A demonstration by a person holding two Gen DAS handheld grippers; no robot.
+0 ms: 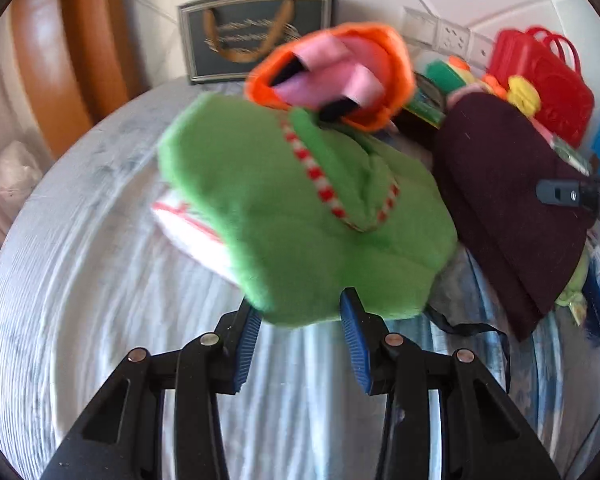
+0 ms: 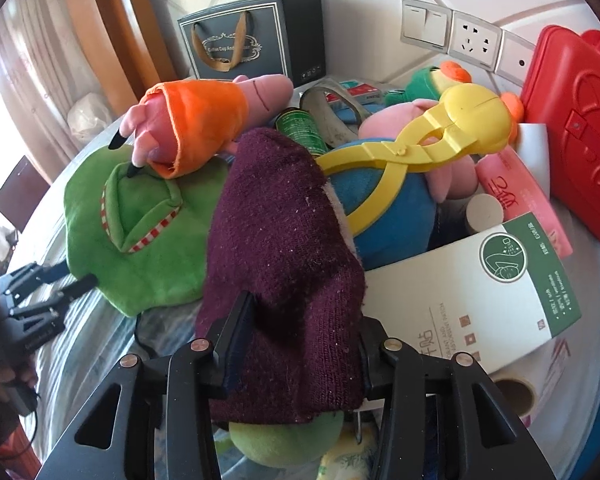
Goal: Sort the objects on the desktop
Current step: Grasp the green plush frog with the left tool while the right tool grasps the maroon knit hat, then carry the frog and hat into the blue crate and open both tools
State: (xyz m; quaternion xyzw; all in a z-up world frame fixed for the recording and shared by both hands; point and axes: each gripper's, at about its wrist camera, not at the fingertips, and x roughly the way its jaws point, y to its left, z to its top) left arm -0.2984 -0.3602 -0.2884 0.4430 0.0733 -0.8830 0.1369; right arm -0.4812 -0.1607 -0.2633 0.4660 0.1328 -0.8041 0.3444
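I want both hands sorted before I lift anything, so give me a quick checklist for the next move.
1. Right claw shut on the purple knit hat: ok.
2. Left claw gripping the green plush cloth: cannot tell; its edge sits between the pads.
3. Green cloth free of load: not ok; the orange and pink plush toy lies on it.
4. Hat clear of the yellow tongs: cannot tell.
5. Left view sharp: not ok, blurred.

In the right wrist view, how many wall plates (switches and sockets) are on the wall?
3, side by side on the back wall: a double rocker switch, then a power socket, then a plate with one small hole, partly covered by the red plastic case. More may be hidden behind it.
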